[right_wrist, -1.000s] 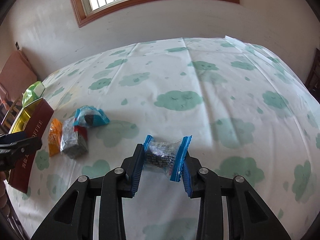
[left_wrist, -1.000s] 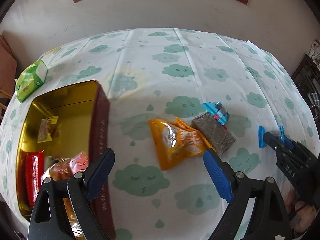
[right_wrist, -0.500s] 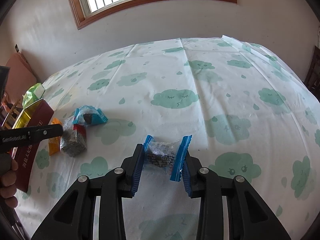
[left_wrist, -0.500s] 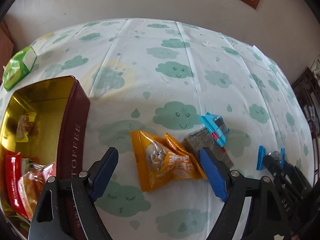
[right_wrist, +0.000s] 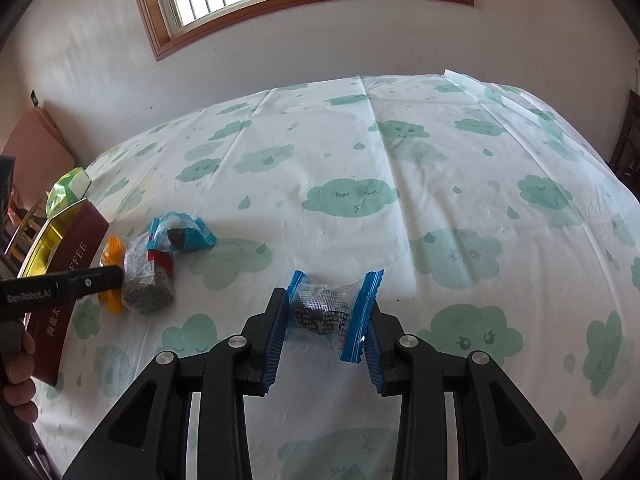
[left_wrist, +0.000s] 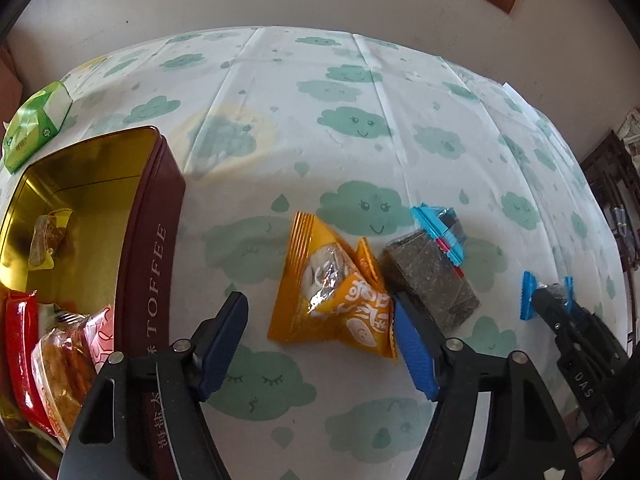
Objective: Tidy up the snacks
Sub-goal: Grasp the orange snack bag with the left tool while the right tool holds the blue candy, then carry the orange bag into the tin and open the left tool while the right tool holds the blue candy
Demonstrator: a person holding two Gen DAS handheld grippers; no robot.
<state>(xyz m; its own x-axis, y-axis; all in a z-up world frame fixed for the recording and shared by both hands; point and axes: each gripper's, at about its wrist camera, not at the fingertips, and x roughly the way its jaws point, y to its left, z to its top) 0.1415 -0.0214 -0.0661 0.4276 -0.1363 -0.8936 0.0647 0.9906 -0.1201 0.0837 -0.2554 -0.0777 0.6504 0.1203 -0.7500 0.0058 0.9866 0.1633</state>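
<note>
Since the earlier frame the left gripper (left_wrist: 320,332) had sunk toward the orange packet (left_wrist: 334,292) at frame centre, its jaws closing, the right pad at the packet's edge, the left still clear. A pick-up for the tin (left_wrist: 152,248), lower left, looked imminent. The right gripper (right_wrist: 326,332) pinched a crinkly blue-edged sachet (right_wrist: 330,312). The packet was glossy, puffy film.

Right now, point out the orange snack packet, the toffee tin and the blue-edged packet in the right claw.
orange snack packet (left_wrist: 336,292): left wrist view, clear window.
toffee tin (left_wrist: 154,256): left wrist view, maroon lettered side wall.
blue-edged packet (right_wrist: 326,308): right wrist view, clear middle.
</note>
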